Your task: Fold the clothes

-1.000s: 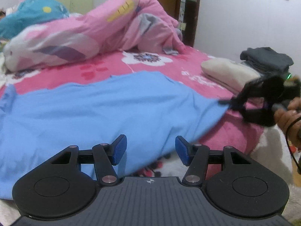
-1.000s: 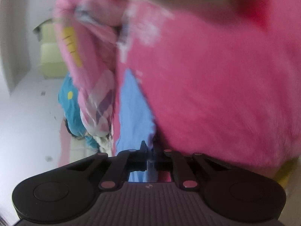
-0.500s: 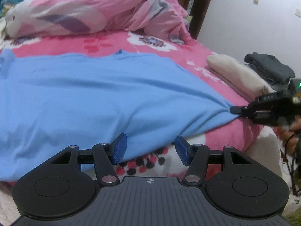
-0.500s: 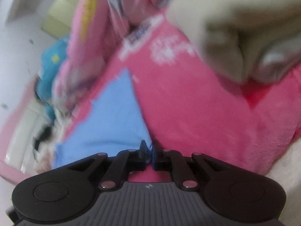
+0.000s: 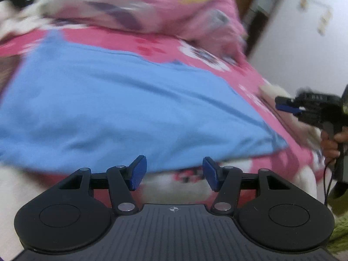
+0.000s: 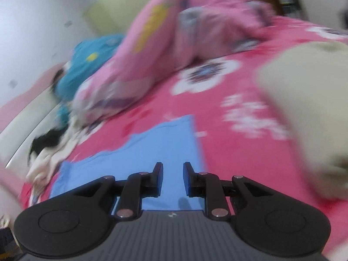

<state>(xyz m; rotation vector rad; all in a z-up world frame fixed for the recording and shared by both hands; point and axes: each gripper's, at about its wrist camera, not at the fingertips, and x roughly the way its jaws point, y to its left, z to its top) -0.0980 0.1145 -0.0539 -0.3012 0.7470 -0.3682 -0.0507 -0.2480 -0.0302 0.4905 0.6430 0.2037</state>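
Note:
A light blue garment (image 5: 121,106) lies spread flat across the pink flowered bed (image 5: 282,158); its near corner (image 5: 276,141) rests by the bed's edge. My left gripper (image 5: 173,174) hovers over the garment's near hem, open, nothing between its blue pads. My right gripper (image 6: 173,179) floats above the blue garment (image 6: 165,152); its jaws are opening and hold nothing. In the left wrist view that right gripper (image 5: 287,106) hangs in the air to the right, off the cloth, with a hand (image 5: 330,145) on its grip.
A crumpled pink quilt (image 5: 152,6) and a teal pillow (image 6: 91,58) lie at the head of the bed. A folded cream garment (image 6: 308,100) sits on the bed to the right. A doorway (image 5: 254,17) and a white wall (image 5: 304,43) stand behind.
The right gripper has let go of the blue garment's corner, risen and rolled level; the corner now lies on the bed. The left gripper has shifted sideways and rolled.

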